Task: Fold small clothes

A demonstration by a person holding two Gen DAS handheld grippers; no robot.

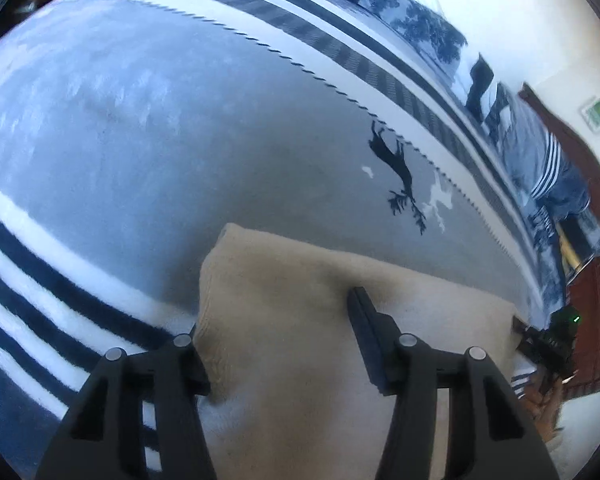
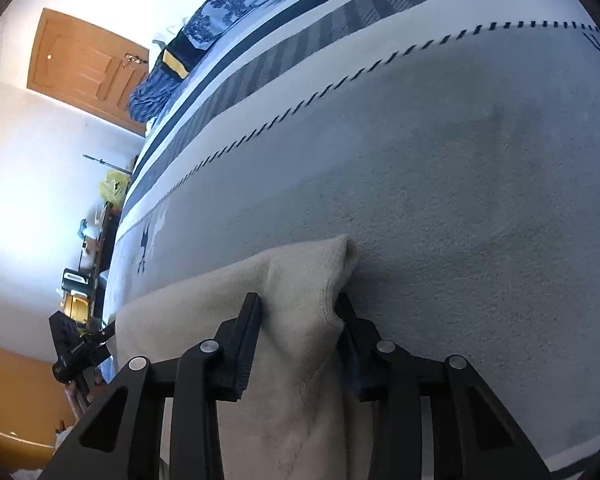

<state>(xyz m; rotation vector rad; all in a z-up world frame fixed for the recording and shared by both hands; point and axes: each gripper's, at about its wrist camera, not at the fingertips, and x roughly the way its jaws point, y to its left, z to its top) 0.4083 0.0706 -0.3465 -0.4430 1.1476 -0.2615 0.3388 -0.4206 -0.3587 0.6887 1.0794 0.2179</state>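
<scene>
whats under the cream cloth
The cream cloth lies on the grey blanket with a black deer print. Whatever sits directly beneath the cloth is covered, so unseen.

Fuzzy cream fleece cloth [image 2: 292, 360] on napped grey blanket [image 2: 460, 200]

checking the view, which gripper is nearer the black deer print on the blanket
Left. The left gripper, on the cream cloth, sits near the deer print; the right gripper holds the cloth's far corner.
</scene>
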